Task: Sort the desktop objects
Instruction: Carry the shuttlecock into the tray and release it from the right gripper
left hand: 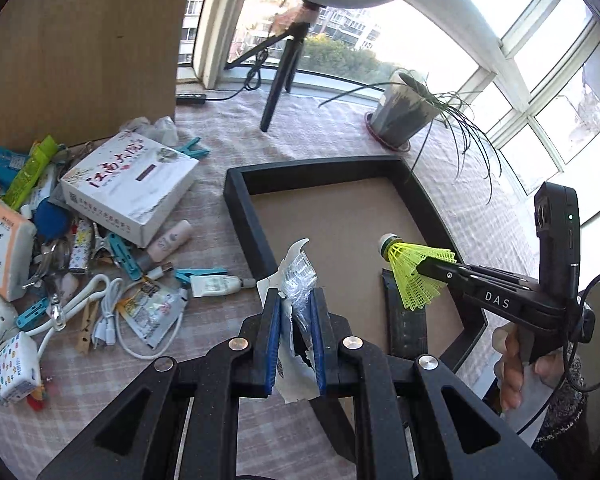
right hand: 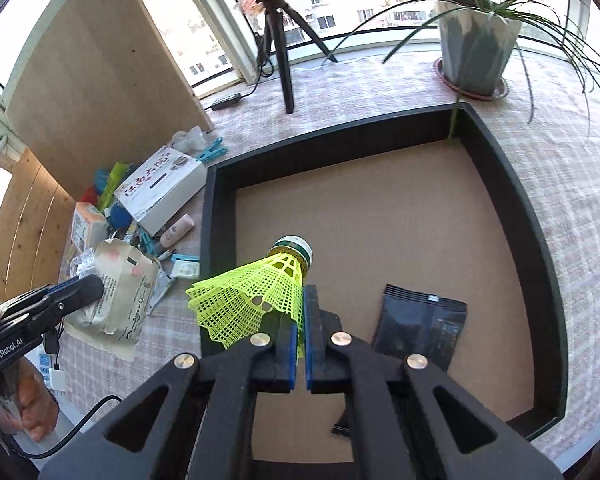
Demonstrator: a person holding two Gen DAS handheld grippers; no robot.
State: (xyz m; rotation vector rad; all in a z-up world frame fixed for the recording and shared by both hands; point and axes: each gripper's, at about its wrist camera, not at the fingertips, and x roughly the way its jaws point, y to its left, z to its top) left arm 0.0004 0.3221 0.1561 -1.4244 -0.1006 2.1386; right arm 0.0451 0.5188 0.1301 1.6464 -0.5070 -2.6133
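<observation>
Right gripper point(right hand: 298, 344) pinches the shuttlecock point(right hand: 260, 292) skirt, light and springy; left gripper point(left hand: 296, 344) clamps a limp torn packet point(left hand: 296, 276).

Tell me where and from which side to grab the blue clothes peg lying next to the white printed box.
Take the blue clothes peg across its two long arms near the middle, coming from above. It lies flat on the cloth beside the white printed box, splayed ends pointing away, so its narrow sides are free. Both grippers are occupied now.
</observation>
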